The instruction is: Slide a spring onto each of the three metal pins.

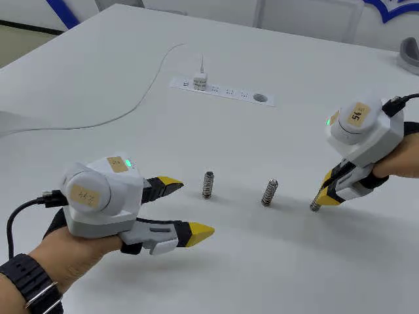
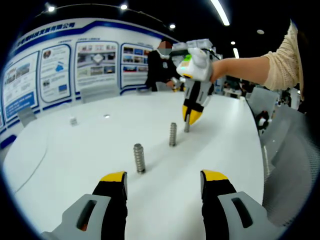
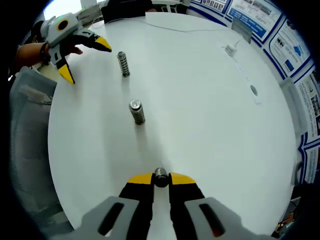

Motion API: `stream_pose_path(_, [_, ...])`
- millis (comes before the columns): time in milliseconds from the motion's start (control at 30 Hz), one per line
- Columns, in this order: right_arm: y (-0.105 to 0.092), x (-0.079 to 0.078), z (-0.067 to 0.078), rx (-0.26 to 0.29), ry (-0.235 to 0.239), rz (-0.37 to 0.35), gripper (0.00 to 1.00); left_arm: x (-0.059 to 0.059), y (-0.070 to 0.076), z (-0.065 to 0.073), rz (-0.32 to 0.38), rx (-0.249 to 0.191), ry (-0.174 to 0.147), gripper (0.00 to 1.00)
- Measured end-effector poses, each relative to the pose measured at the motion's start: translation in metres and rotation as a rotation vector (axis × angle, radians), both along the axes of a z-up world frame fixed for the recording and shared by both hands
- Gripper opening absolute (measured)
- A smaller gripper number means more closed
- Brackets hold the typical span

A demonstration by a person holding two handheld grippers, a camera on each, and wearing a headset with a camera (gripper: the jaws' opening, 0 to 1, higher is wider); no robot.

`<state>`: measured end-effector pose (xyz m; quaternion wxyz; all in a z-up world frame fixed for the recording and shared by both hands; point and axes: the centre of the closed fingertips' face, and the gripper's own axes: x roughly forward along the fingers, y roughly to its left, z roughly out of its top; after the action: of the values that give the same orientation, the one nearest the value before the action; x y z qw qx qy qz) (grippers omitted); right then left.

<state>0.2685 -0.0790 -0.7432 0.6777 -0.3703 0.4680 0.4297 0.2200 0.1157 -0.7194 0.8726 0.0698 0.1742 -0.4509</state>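
Observation:
Two metal pins stand upright on the white table, each with a spring on it: the left one (image 1: 208, 185) (image 2: 139, 158) (image 3: 123, 64) and the middle one (image 1: 270, 191) (image 2: 172, 134) (image 3: 136, 112). My right gripper (image 1: 325, 196) (image 2: 191, 116) (image 3: 160, 179) points down at the table to their right, shut on a third spring (image 1: 315, 206) (image 2: 187, 126) (image 3: 160, 176) whose lower end touches the tabletop. I cannot tell whether a pin is inside it. My left gripper (image 1: 186, 207) (image 2: 164, 177) (image 3: 82, 50) hovers open and empty, a short way left of the left pin.
A white power strip (image 1: 222, 90) with a plug (image 1: 200, 80) and a trailing cable (image 1: 131, 111) lies at the back of the table. A grey object (image 1: 409, 55) sits at the far right edge. A person (image 2: 160, 65) stands beyond the table.

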Motion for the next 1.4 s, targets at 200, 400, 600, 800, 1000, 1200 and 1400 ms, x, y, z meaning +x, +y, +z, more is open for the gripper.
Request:
stream_pose_path(200, [-0.001,-0.002,0.001,0.023,-0.020,-0.002,0.19,0.001,-0.002,0.000,-0.003,0.000,0.000,0.60])
stream_pose_path(400, [-0.005,-0.006,0.004,0.051,-0.034,-0.020,0.23,0.002,-0.003,-0.001,-0.008,0.000,0.002,0.61])
stream_pose_path(600, [-0.007,-0.011,0.008,0.105,-0.045,-0.057,0.27,0.004,-0.003,0.000,-0.008,0.000,0.000,0.62])
stream_pose_path(800, [-0.005,-0.018,0.011,0.184,-0.073,-0.098,0.33,0.006,-0.003,0.000,-0.008,-0.001,0.000,0.63])
stream_pose_path(1000, [-0.011,-0.019,0.012,0.253,-0.126,-0.147,0.39,0.007,-0.001,-0.001,-0.002,0.001,0.004,0.63])
stream_pose_path(1200, [-0.011,-0.027,0.016,0.339,-0.168,-0.153,0.46,0.006,-0.001,0.000,-0.003,0.002,0.005,0.64])
stream_pose_path(1400, [-0.012,-0.031,0.020,0.398,-0.230,-0.151,0.54,0.005,0.001,-0.002,0.003,0.006,0.010,0.65])
